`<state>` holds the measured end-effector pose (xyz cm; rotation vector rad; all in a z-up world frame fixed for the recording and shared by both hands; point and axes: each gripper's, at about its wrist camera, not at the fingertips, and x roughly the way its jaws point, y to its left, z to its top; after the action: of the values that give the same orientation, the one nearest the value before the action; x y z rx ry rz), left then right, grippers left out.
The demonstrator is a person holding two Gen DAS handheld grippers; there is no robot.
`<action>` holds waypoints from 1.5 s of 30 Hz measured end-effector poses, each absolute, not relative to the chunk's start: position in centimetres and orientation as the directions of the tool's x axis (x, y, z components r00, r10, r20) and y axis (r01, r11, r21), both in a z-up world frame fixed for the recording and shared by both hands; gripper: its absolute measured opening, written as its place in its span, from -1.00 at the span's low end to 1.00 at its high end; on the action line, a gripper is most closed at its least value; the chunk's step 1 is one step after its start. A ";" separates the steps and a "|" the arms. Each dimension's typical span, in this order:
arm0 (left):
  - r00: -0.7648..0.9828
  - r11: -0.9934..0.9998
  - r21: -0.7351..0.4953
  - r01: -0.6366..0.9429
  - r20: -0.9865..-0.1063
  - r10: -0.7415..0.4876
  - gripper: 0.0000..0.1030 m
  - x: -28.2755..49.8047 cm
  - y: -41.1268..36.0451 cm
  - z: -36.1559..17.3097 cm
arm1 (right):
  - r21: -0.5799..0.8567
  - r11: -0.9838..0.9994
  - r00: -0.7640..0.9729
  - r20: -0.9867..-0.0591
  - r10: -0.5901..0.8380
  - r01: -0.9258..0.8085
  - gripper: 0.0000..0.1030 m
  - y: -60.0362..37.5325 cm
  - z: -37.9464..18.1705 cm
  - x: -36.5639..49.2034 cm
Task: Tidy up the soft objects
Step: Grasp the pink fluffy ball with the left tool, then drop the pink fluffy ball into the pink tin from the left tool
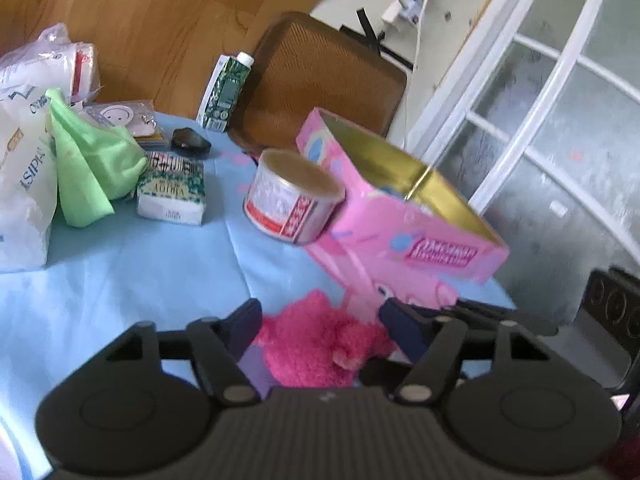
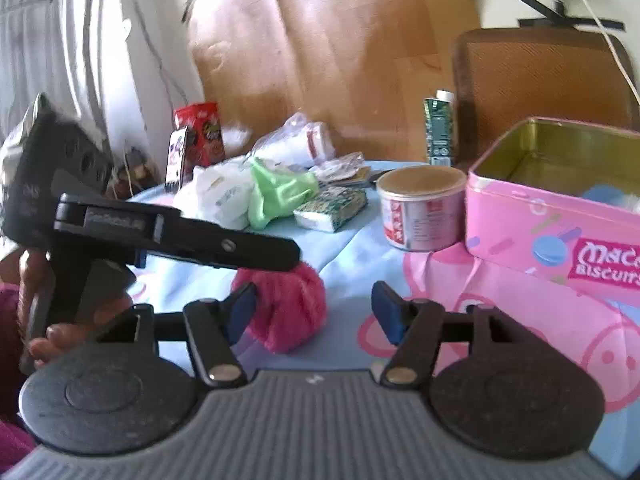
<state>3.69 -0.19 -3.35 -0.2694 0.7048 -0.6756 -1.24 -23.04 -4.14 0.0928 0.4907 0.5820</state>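
Note:
A fluffy pink plush point(image 1: 320, 340) lies on the light blue tablecloth between the fingers of my left gripper point(image 1: 322, 320), which stands open around it; the pads do not visibly squeeze it. In the right wrist view the left gripper point(image 2: 280, 258) reaches over the top of the same plush point(image 2: 286, 308). My right gripper point(image 2: 314, 308) is open and empty, close in front of the plush. An open pink biscuit tin point(image 1: 404, 216) with a gold inside stands to the right; it also shows in the right wrist view point(image 2: 552, 208), with something pale blue inside. A green cloth point(image 1: 92, 160) lies at the left.
A round can point(image 1: 292, 196) stands beside the tin. A tissue pack point(image 1: 172, 196), white plastic bags point(image 1: 24, 184), a green carton point(image 1: 226, 92) and small items crowd the far left. A brown chair point(image 1: 320, 84) stands behind the table. A red snack box point(image 2: 200, 136) stands at the back.

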 end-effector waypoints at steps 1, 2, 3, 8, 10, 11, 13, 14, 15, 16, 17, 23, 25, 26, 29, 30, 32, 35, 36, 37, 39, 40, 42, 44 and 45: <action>0.560 0.760 -0.440 0.479 -0.514 -0.650 0.16 3.5 -0.2 -3.5 | 0.212 0.832 0.713 -0.435 0.550 -0.513 0.28 -22.6 -4.4 -1.1; 0.562 0.767 -0.431 0.476 -0.521 -0.642 0.09 3.3 -0.2 -3.6 | 0.208 0.829 0.703 -0.448 0.553 -0.519 0.28 -22.3 -4.6 -1.0; 0.570 0.775 -0.424 0.469 -0.525 -0.632 0.05 3.1 0.0 -3.7 | 0.206 0.825 0.696 -0.453 0.557 -0.526 0.28 -21.9 -4.8 -0.8; 0.569 0.781 -0.447 0.437 -0.535 -0.625 -0.01 3.3 0.9 -4.4 | 0.204 0.807 0.667 -0.471 0.577 -0.554 0.29 -20.7 -5.5 -0.5; 0.569 0.779 -0.452 0.435 -0.532 -0.627 -0.01 3.3 1.0 -4.5 | 0.198 0.802 0.657 -0.481 0.580 -0.563 0.29 -20.1 -5.8 -0.3; 0.570 0.779 -0.447 0.440 -0.531 -0.627 -0.02 3.2 1.0 -4.5 | 0.199 0.801 0.650 -0.490 0.580 -0.565 0.27 -19.8 -6.0 -0.1; 0.578 0.786 -0.432 0.443 -0.532 -0.619 -0.02 3.0 0.9 -4.4 | 0.185 0.802 0.644 -0.508 0.572 -0.567 0.24 -19.1 -6.5 0.2; 0.583 0.787 -0.428 0.444 -0.528 -0.617 -0.02 2.9 0.8 -4.4 | 0.166 0.801 0.647 -0.507 0.570 -0.576 0.03 -18.8 -6.6 0.0; 0.584 0.787 -0.429 0.442 -0.528 -0.616 -0.03 3.0 0.8 -4.2 | 0.156 0.793 0.642 -0.506 0.576 -0.589 0.03 -18.5 -6.5 -0.2; 0.584 0.785 -0.434 0.442 -0.526 -0.619 -0.03 3.1 0.7 -4.0 | 0.146 0.797 0.651 -0.501 0.570 -0.585 0.01 -18.5 -6.5 -0.4; 0.583 0.781 -0.436 0.447 -0.521 -0.624 -0.03 3.3 0.6 -3.8 | 0.139 0.800 0.659 -0.496 0.566 -0.583 0.00 -18.5 -6.5 -0.6; 0.591 0.756 -0.376 0.536 -0.472 -0.654 -0.03 5.6 -3.3 -0.5 | 0.097 0.850 0.755 -0.417 0.507 -0.517 -0.08 -20.3 -4.8 -0.7; 0.591 0.744 -0.357 0.565 -0.453 -0.667 -0.03 6.9 -5.4 0.6 | 0.055 0.877 0.799 -0.388 0.459 -0.477 -0.08 -21.1 -4.0 -0.3; 0.590 0.735 -0.349 0.581 -0.442 -0.676 -0.03 7.8 -6.7 1.3 | 0.041 0.891 0.819 -0.376 0.434 -0.453 -0.08 -21.8 -3.6 0.0; 0.579 0.711 -0.332 0.620 -0.418 -0.700 -0.02 9.9 -10.5 2.5 | 0.033 0.929 0.872 -0.335 0.358 -0.369 -0.08 -24.3 -2.4 1.1; 0.573 0.704 -0.328 0.630 -0.416 -0.707 0.00 10.6 -11.7 2.8 | 0.028 0.940 0.888 -0.321 0.330 -0.340 -0.08 -25.3 -2.1 1.5; 0.574 0.705 -0.299 0.643 -0.421 -0.702 0.05 11.7 -14.0 3.0 | 0.019 0.961 0.914 -0.303 0.269 -0.276 -0.08 -27.1 -1.7 2.4; 0.622 0.760 -0.229 0.609 -0.457 -0.636 0.49 13.1 -17.1 2.7 | 0.005 0.982 0.936 -0.303 0.179 -0.186 -0.08 -29.2 -1.9 4.2; 0.648 0.783 -0.204 0.588 -0.461 -0.607 0.50 13.4 -17.7 2.6 | -0.008 0.989 0.942 -0.308 0.137 -0.146 -0.07 -29.7 -2.1 5.1; 0.657 0.791 -0.193 0.581 -0.463 -0.595 0.50 13.4 -17.9 2.4 | -0.029 0.994 0.947 -0.310 0.087 -0.101 -0.03 -30.1 -2.4 6.0; 0.667 0.802 -0.196 0.565 -0.464 -0.583 0.50 13.2 -17.4 2.1 | -0.072 0.997 0.946 -0.323 0.008 -0.033 0.05 -30.7 -3.0 7.4; 0.668 0.801 -0.198 0.565 -0.460 -0.585 0.50 12.9 -16.9 1.9 | -0.070 0.997 0.943 -0.332 -0.005 -0.019 0.05 -31.1 -3.3 7.6; 0.684 0.809 -0.180 0.560 -0.451 -0.574 0.50 12.1 -15.8 1.7 | -0.024 1.000 0.943 -0.334 0.011 -0.020 0.05 -31.8 -3.5 7.4; 0.692 0.814 -0.178 0.553 -0.445 -0.568 0.50 11.3 -14.7 1.6 | 0.006 1.000 0.945 -0.326 0.020 -0.019 0.05 -32.2 -3.4 7.0; 0.694 0.815 -0.182 0.550 -0.444 -0.567 0.50 10.8 -14.0 1.4 | 0.014 1.000 0.946 -0.322 0.017 -0.013 0.05 -32.1 -3.5 6.7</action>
<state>10.77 -14.00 1.40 -0.0354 0.5074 -0.6235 6.67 -32.13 -3.49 0.0115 0.3285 0.0150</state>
